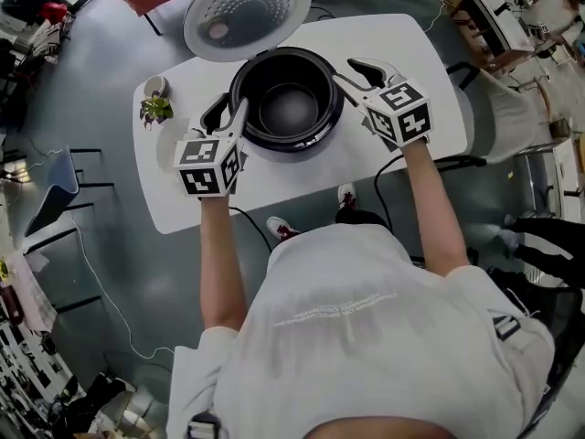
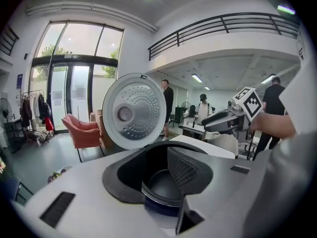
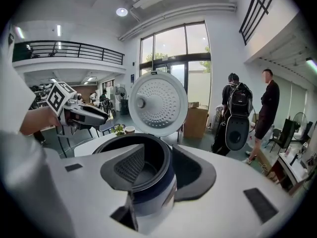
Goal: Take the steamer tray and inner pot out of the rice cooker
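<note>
One plant (image 1: 156,109), one cup (image 1: 155,85) beside rice cooker (image 1: 286,100).

We are looking down on a table (image 1: 302,176) where a rice cooker (image 1: 274,140) is sitting near the middle, its inner pot (image 1: 291,110) resting inside it and its lid (image 1: 247,12) standing open behind it. A plant (image 1: 156,109) is sitting at the table's left edge, with a cup (image 1: 155,85) just behind it. We are holding the left gripper (image 1: 228,115) at the cooker's left and the right gripper (image 1: 358,76) at its right, each pointing in at the rim.
</note>
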`<state>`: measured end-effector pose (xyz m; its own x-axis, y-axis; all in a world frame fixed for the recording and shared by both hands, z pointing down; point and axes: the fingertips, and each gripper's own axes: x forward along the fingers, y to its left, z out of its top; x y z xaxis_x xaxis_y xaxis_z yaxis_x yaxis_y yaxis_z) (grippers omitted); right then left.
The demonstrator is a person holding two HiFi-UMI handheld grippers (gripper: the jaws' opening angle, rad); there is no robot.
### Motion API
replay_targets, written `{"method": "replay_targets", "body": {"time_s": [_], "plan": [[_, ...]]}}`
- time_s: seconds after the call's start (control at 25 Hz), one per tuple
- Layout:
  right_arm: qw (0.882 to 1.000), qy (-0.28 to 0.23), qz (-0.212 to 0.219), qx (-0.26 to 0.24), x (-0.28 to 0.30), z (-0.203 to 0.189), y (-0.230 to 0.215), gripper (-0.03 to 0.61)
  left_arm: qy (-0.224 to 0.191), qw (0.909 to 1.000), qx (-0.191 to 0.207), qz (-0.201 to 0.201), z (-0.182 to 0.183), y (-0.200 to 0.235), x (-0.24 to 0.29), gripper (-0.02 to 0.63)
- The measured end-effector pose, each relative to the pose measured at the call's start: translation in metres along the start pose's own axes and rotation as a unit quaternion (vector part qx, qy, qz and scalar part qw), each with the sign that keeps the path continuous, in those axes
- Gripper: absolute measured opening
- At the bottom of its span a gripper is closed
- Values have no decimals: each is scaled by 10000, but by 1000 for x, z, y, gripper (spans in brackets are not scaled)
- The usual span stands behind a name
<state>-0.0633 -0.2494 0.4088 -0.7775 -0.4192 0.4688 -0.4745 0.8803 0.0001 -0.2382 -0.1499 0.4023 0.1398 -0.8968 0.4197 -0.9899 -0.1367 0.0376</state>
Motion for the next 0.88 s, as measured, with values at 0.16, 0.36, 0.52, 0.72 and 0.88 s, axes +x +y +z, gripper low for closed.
{"method": "replay_targets", "body": {"time_s": [0.16,0.36,0.52,0.72,0.88], "plan": [[9994,261,202,92,20,-16,0,193,282,9995,-133,106,-19,8,12,146],[9972,577,367,307,41,-35,-4,193,649,9972,-282,252,-42,17,25,146],[9951,775,468,408,56,-48,-6,193,919,9944,-374,369,-59,24,36,146],[9925,1000,511,480,70,-62,-9,196,1164,9901,-463,627,-75,30,45,159],[9917,1080,494,498,77,-67,-12,203,1206,9876,-579,827,-81,32,47,187]]}}
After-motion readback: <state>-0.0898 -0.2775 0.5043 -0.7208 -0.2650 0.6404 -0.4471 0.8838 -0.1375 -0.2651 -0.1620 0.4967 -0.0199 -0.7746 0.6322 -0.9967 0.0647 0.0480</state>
